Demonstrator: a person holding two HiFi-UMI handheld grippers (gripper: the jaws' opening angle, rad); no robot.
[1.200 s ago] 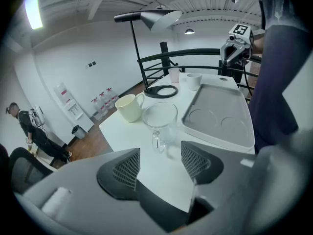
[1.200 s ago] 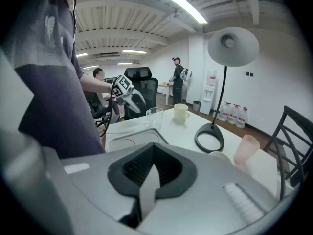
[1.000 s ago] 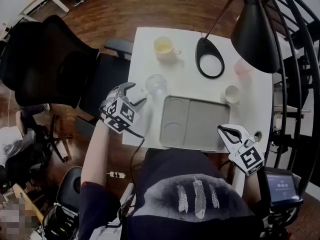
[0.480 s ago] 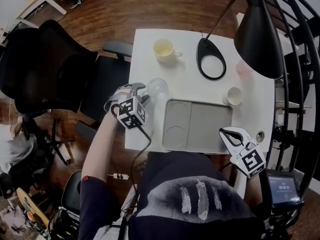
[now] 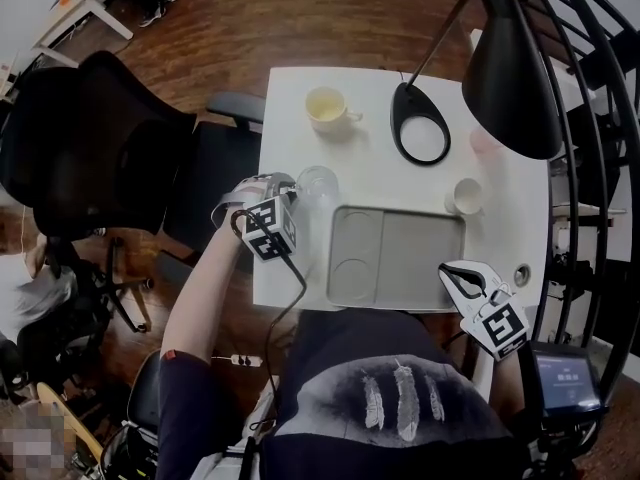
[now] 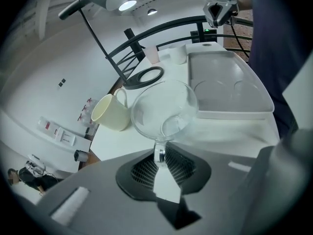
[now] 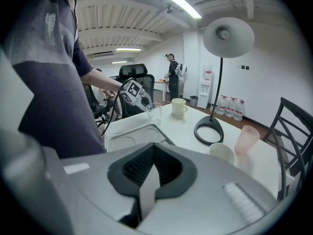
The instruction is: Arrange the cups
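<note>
A clear glass cup (image 5: 317, 182) stands on the white table (image 5: 290, 268) just left of the grey tray (image 5: 405, 258). My left gripper (image 5: 291, 188) reaches it from the left. Its jaws have just been closing and now pinch the glass's near wall (image 6: 164, 109). The cream mug (image 5: 325, 106) sits at the far left, and its pale side (image 6: 110, 112) shows beside the glass. A small white cup (image 5: 464, 194) and a pink cup (image 5: 486, 138) stand at the right. My right gripper (image 5: 462, 273) hangs shut and empty at the table's near right edge.
A black lamp's ring base (image 5: 421, 123) sits between the mug and the pink cup, and its shade (image 5: 510, 63) hangs over the right side. A black office chair (image 5: 110, 128) stands left of the table. The tray has a round recess (image 5: 350, 268).
My left gripper moved right and down to the clear glass, rolled, and its jaws closed on the glass's wall. The right gripper stayed where it was.
</note>
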